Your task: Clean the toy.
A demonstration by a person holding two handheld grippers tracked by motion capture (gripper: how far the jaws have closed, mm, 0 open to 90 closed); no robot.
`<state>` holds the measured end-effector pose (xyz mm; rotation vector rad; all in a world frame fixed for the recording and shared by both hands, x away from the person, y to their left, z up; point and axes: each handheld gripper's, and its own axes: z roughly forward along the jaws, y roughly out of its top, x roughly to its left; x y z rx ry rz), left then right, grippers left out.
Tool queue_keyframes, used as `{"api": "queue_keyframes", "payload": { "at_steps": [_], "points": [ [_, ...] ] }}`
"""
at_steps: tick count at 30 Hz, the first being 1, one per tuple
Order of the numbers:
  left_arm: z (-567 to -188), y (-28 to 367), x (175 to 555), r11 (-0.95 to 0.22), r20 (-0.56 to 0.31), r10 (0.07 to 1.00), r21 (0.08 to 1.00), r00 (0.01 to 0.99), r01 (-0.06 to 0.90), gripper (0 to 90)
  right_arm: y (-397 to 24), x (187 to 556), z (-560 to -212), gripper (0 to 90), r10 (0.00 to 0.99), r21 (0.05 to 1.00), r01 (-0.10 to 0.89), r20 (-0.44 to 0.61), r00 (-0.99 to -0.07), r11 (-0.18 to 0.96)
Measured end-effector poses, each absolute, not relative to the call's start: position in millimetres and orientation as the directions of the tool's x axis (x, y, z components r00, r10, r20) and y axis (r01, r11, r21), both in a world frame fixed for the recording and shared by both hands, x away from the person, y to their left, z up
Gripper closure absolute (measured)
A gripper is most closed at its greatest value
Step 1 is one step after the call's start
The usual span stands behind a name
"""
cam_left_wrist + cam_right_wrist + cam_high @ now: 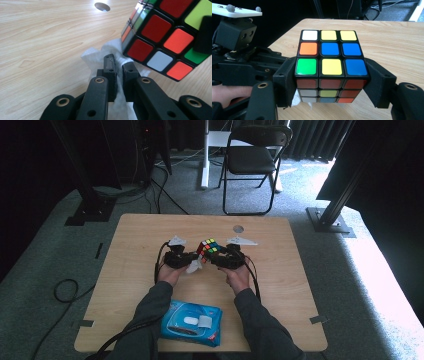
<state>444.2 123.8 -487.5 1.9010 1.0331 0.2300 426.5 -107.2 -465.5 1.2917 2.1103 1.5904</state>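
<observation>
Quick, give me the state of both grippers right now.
Left gripper: shut on the crumpled white wipe, beside the cube.
Right gripper: shut on the multicoloured plastic puzzle cube, held above the wooden table.

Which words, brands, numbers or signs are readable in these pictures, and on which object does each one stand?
No text is readable.
Wipes pack: it has a white label and print, too small and blurred to read.
Cube: plain coloured stickers, no letters or logo visible.
Grippers, table, chair: no markings seen.
</observation>
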Motion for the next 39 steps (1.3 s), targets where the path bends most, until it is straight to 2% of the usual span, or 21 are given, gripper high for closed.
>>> {"api": "queue_keyframes", "payload": {
  "at_steps": [18,27,32,39],
  "points": [
    [-482.6,134.9,446.6,-0.195,-0.237,0.763,0.802,0.601,0.565,85.3,-107.2,426.7,-468.4,34.3,0.742,0.856,0.513,0.302,-0.599,0.065],
    [-479.8,142.9,444.4,-0.194,-0.221,0.774,0.809,0.593,0.555,85.1,-109.4,426.1,-476.4,34.3,0.772,0.853,0.508,0.243,-0.588,0.118],
    [-478.4,149.0,443.7,-0.194,-0.215,0.78,0.81,0.588,0.553,85.0,-108.4,422.8,-482.8,34.2,0.785,0.852,0.489,0.171,-0.595,0.185],
    [-478.9,158.3,441.9,-0.182,-0.215,0.79,0.812,0.574,0.555,84.9,-112.1,421.7,-493.1,34.2,0.786,0.846,0.487,0.143,-0.601,0.218]
  ]
}}
